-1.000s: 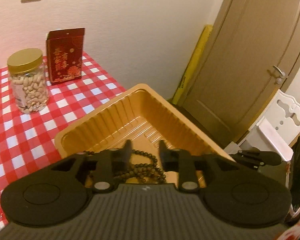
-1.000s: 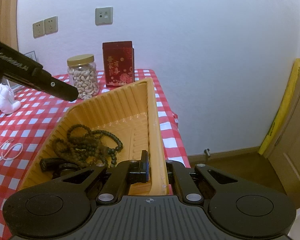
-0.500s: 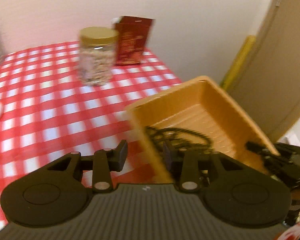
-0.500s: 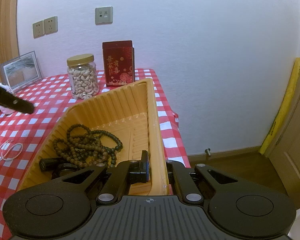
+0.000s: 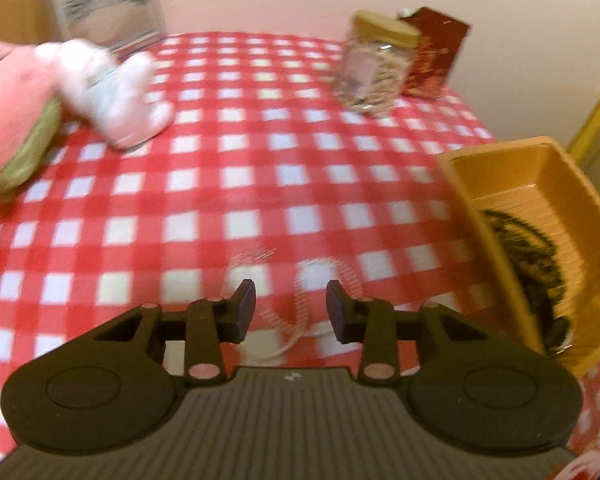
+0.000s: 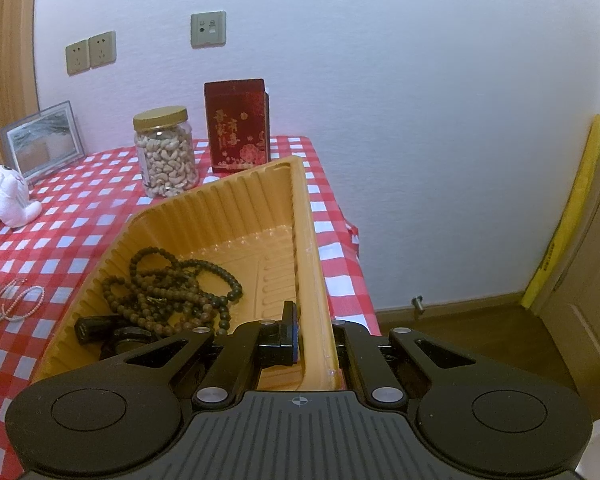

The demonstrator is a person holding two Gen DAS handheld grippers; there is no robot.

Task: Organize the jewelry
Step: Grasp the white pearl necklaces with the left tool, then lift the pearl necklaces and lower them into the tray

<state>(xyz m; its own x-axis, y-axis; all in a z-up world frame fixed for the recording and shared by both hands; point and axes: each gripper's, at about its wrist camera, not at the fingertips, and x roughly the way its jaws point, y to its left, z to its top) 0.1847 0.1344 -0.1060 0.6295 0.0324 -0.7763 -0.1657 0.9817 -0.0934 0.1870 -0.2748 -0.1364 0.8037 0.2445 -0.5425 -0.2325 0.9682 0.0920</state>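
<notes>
left gripper spread over pale necklace | right gripper clamps tray wall

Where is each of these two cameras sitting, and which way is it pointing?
Left wrist: on the left gripper, open, facing down at a pale necklace on the checked tablecloth.
Right wrist: on the right gripper, clamping the tray wall, facing the white wall.
Both show the tray with dark beads, nut jar and red box.
</notes>
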